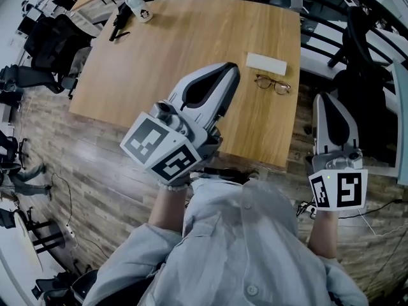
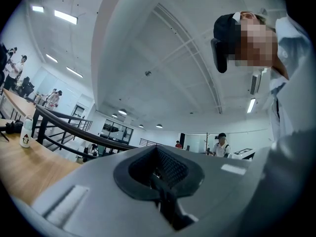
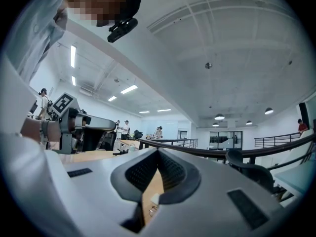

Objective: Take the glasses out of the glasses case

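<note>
The glasses [image 1: 273,84] are seen lying on the bare wood of the table [image 1: 185,50], outside the white glasses case [image 1: 266,63], just beside it on its near right side and not touching it. Both are found towards the table's far right corner. The left gripper [image 1: 228,70] is held above the near part of the table, left of the glasses and well clear of them; in the left gripper view its jaws are pressed together with nothing between them. The right gripper [image 1: 320,99] is held off the table's right edge, near the glasses but apart from them. Its jaws are closed too, on nothing, and only a thin slit is left, through which a strip of the table is seen in the right gripper view. A white cup [image 1: 139,8] and a black object [image 1: 120,19] are placed at the far left corner
</note>
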Motion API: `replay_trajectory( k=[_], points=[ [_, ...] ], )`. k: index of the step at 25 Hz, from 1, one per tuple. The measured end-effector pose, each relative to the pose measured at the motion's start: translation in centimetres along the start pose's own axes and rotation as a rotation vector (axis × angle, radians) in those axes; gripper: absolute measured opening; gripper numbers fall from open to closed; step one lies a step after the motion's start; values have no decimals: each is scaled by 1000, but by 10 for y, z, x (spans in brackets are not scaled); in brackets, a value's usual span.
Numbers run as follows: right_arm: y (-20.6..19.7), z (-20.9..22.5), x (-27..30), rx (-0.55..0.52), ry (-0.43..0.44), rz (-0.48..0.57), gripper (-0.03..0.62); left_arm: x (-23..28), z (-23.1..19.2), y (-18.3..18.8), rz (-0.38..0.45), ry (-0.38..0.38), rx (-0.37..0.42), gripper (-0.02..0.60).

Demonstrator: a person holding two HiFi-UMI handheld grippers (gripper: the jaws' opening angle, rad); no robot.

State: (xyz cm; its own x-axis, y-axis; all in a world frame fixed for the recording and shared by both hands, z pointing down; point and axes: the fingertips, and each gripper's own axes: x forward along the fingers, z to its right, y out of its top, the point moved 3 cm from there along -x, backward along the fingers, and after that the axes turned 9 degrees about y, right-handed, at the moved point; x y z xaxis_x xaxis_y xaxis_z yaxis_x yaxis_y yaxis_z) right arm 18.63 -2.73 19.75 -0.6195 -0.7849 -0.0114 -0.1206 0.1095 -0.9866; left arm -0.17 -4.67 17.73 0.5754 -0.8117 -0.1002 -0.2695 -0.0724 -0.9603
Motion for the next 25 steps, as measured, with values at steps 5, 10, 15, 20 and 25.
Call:
replay_trajectory(
  k=[5, 10, 15, 20, 25],
  points=[
    [-3, 4, -3, 9, -1, -7, 2, 3, 2, -4, -7, -2, -10, 3],
    [-5, 5, -6, 8, -4, -17, 2, 7, 5, -7, -12, -9, -13, 3],
    [-8, 8, -5, 7, -3, -22, 2, 10, 4, -10, -15, -10, -17, 3],
    [-8, 9, -2, 8, -2, -25, 2, 10, 2, -9, -16, -6, -19, 3],
    [-11, 9, 0, 8, -2, -33, 2, 10, -1, -11, -16, -3, -21, 3]
  ],
)
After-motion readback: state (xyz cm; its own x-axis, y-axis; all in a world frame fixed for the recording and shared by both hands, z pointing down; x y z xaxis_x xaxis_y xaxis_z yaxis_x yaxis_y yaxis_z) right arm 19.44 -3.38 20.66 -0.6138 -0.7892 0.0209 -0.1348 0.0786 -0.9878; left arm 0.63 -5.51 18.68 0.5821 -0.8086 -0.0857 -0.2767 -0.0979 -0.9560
